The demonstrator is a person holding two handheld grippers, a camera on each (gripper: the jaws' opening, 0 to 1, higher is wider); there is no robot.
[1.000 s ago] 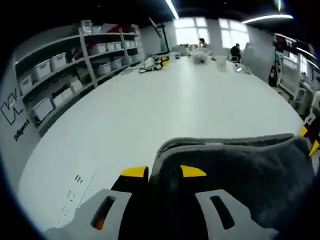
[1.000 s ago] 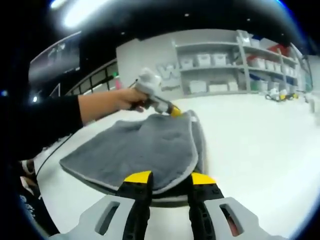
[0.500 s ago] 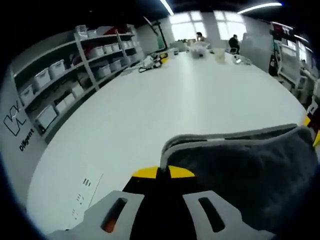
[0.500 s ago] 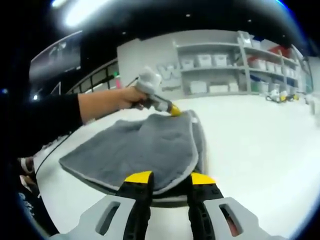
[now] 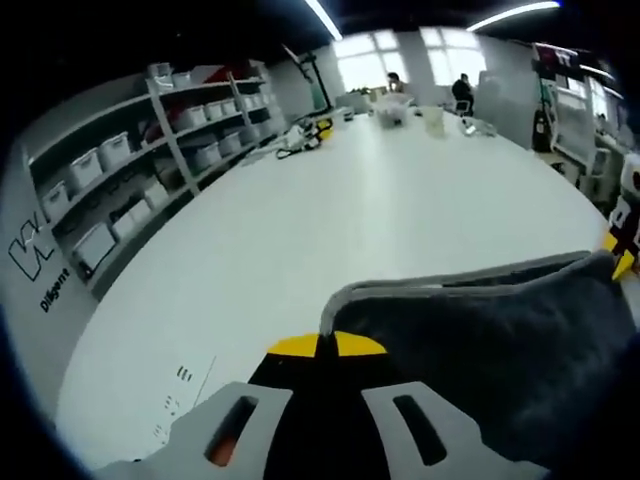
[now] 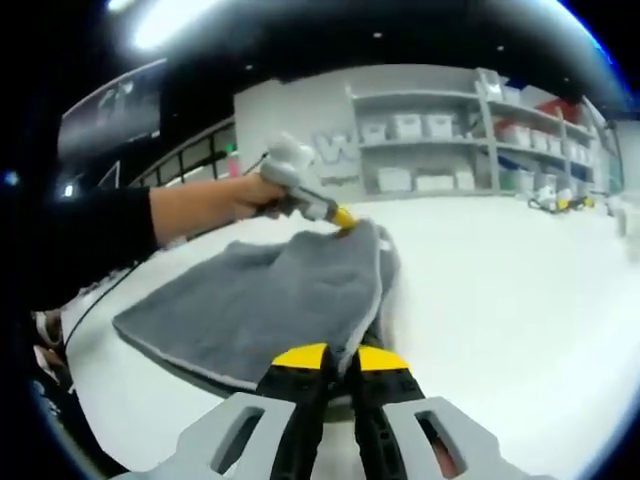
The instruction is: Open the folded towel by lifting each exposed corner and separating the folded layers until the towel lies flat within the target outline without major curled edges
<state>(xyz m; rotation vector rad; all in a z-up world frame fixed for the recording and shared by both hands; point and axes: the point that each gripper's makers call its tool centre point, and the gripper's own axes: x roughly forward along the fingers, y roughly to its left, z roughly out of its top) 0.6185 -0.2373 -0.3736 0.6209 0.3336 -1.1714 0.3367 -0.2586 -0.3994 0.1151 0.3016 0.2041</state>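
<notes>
Black sleeve (image 6: 80, 235), seemingly plain; grey hand-held gripper (image 6: 334, 360), yellow tips.

A broad white surface (image 5: 380, 200) stretches toward bright windows (image 5: 400, 60). Grey shelving (image 5: 150, 150) along the wall carries white storage bins (image 5: 95, 158). Clutter sits at the surface's far end (image 5: 400, 105), near seated people (image 5: 463, 92). Ceiling light strips (image 5: 322, 18) glow overhead.

Towel (image 6: 270, 300) under my jaws: grey cloth, soft matt pile, paler stitched hem. Table (image 5: 400, 210): smooth white top, faint sheen from ceiling lights. My left gripper (image 5: 327, 345): pale grey matt plastic body, yellow tips. My right gripper (image 6: 340, 358) same plastic, same yellow.
</notes>
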